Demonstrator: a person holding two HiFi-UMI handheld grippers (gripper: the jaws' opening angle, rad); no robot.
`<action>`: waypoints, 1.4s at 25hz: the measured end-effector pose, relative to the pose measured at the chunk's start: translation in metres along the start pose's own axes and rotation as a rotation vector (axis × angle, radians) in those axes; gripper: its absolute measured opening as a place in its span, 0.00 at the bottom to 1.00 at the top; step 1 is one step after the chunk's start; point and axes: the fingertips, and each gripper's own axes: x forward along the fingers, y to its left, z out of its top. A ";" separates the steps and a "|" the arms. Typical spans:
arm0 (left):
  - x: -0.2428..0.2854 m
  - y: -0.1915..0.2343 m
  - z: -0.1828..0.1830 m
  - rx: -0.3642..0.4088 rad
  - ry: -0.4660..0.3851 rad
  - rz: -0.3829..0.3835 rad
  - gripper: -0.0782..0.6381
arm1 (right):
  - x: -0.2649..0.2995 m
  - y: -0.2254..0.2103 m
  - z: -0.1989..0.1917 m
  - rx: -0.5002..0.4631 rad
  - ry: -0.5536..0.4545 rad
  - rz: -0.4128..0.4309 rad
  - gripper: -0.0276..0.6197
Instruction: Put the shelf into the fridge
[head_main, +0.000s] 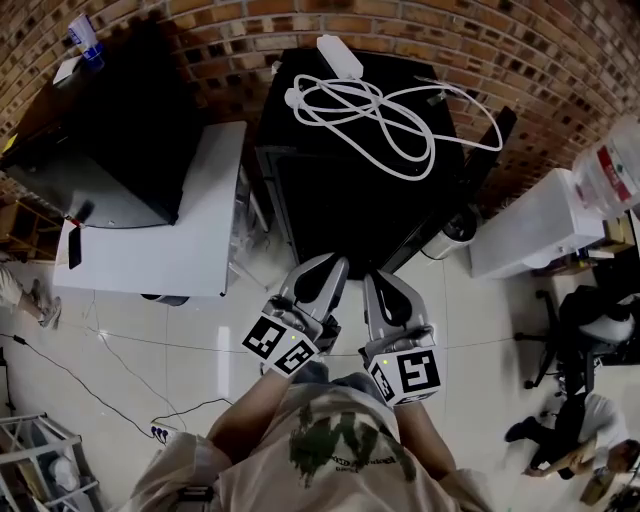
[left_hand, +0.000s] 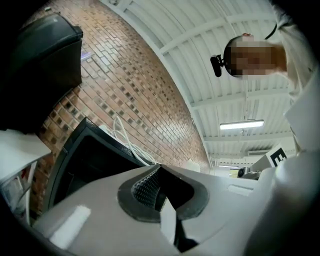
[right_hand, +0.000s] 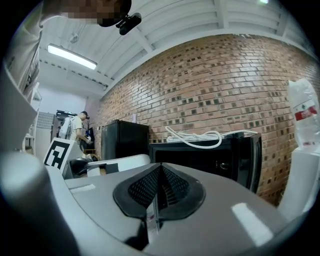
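A black mini fridge (head_main: 360, 190) stands against the brick wall with its door (head_main: 480, 165) swung open to the right and its inside dark. A white cable with a power strip (head_main: 370, 110) lies coiled on top of it. I cannot make out the shelf in any view. My left gripper (head_main: 335, 263) and right gripper (head_main: 380, 278) are held side by side close to my body, pointing at the fridge front. Both are shut with nothing between the pads (left_hand: 145, 185) (right_hand: 172, 186). The fridge opening also shows in the left gripper view (left_hand: 90, 160) and the right gripper view (right_hand: 200, 160).
A white table (head_main: 170, 235) stands left of the fridge, with a taller black fridge (head_main: 110, 130) behind it. A white water dispenser (head_main: 535, 225) with a bottle (head_main: 612, 170) is at the right, near an office chair (head_main: 585, 320) and a seated person. A power strip (head_main: 160, 432) lies on the floor.
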 end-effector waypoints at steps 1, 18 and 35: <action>-0.002 -0.006 -0.001 0.011 0.002 0.004 0.11 | -0.005 0.000 0.001 -0.003 -0.003 0.001 0.04; -0.078 -0.139 -0.044 0.150 0.065 0.049 0.11 | -0.141 0.024 -0.014 0.010 -0.049 0.063 0.04; -0.133 -0.160 -0.029 0.200 0.065 0.071 0.11 | -0.167 0.075 -0.016 -0.004 -0.061 0.087 0.04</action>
